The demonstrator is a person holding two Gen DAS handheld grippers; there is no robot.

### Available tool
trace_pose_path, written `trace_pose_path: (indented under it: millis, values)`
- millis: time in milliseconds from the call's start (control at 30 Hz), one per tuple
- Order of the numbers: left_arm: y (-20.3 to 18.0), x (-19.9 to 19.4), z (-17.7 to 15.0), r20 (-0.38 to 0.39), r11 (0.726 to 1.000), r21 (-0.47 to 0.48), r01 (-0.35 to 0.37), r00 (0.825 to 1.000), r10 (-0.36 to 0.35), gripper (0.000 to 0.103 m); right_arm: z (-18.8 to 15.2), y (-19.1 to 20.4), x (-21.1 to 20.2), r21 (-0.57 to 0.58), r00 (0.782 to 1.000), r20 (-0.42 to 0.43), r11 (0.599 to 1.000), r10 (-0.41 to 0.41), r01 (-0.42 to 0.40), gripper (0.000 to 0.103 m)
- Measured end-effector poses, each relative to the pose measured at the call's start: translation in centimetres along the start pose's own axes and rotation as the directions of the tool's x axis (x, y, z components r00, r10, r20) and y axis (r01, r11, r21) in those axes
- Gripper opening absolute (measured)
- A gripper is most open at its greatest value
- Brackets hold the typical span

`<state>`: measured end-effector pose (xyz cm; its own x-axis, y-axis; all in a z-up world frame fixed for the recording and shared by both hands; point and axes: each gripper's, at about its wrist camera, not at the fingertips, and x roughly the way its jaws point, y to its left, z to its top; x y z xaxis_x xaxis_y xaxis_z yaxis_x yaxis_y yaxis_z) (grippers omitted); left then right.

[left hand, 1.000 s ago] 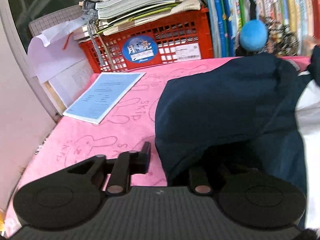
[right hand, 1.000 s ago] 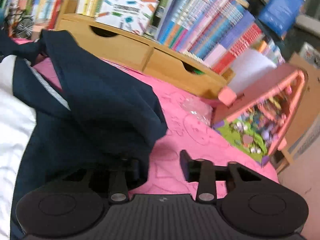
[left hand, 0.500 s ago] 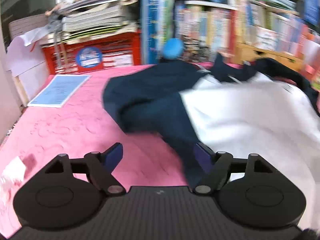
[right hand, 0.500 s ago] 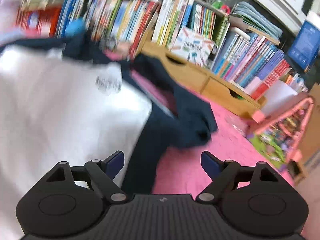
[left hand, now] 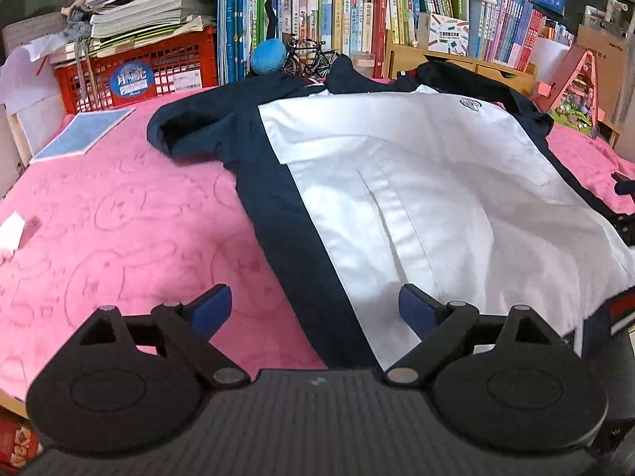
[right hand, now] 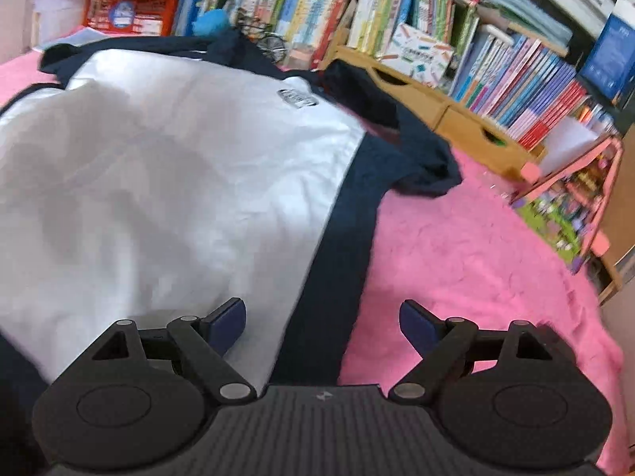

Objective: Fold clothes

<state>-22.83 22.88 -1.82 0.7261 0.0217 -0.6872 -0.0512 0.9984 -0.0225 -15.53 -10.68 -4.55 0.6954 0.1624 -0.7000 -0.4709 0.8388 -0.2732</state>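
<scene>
**Both tongs spread and off the shirt, shirt lying flat**

Left tongs (left hand: 315, 309) are hovering low over the near left side of the shirt (left hand: 416, 182), fingers spread wide, gripping nothing; they are pointing forward along the navy side panel, one blue pad (left hand: 210, 309) over the pink tabletop (left hand: 119, 218), the other over the white front. Right tongs (right hand: 321, 323) are hovering the same way over the shirt's (right hand: 178, 158) right side, spread wide and empty, one pad (right hand: 226, 323) over white cloth, the other over pink tabletop (right hand: 476, 258).

The shirt is lying face up, spread across the middle of the tabletop, white front with navy sides and sleeves, collar toward the bookshelf (left hand: 397, 8). Left sleeve (left hand: 190, 127) is lying out flat near the blue booklet (left hand: 83, 135); right sleeve (right hand: 420, 158) is lying out toward the wooden drawers (right hand: 456, 119).

Versus a second ago: both tongs were pinching the navy sleeves, lifted and bunched close to the cameras. Half a second ago they were already spread, views blurred. Now both are pulled back toward the hem, sleeves released and resting on the tabletop. Red crate (left hand: 135, 71) is sitting at the back left.
</scene>
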Motion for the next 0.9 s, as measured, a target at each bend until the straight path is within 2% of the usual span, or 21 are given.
trace_pose_path:
  millis: [433,500,567,700,733,767,833,900]
  values:
    - [-1.4,0.7,0.3,0.006,1.000,0.016,0.001,1.000,-0.001,0.095,-1.0,0.3,-0.6,-0.013,0.999,-0.041,1.000,0.028,-0.028,0.085]
    - [-1.6,0.8,0.4,0.007,1.000,0.012,0.008,1.000,-0.008,0.095,-1.1,0.2,-0.5,0.010,0.996,-0.060,0.998,0.060,-0.060,0.082]
    - [-1.7,0.9,0.5,0.008,1.000,0.007,0.015,1.000,-0.015,0.095,-1.1,0.1,-0.7,0.012,0.992,-0.076,0.995,0.101,-0.100,0.075]
    - [-2.0,0.8,0.6,0.016,1.000,0.009,0.013,1.000,-0.013,0.095,-1.3,0.2,-1.4,-0.019,0.985,-0.094,0.989,0.143,-0.145,0.070]
    - [-2.1,0.8,0.7,0.019,1.000,0.011,0.005,1.000,-0.005,0.095,-1.4,0.2,-1.6,-0.010,0.982,-0.098,0.986,0.162,-0.164,0.066]
    - [-2.2,0.6,1.3,0.036,1.000,0.012,-0.013,0.999,0.012,0.094,-1.6,0.1,-1.8,0.002,0.978,-0.101,0.983,0.183,-0.183,0.058]
    - [-2.3,0.0,3.5,0.105,0.999,0.022,-0.041,0.994,0.038,0.094,-1.2,0.4,-2.0,-0.025,0.961,-0.139,0.969,0.239,-0.245,0.050]
    - [-2.6,-0.5,7.3,0.202,0.997,0.062,-0.035,0.979,0.021,0.099,0.5,0.7,-2.3,-0.112,0.947,-0.196,0.954,0.254,-0.279,0.049]
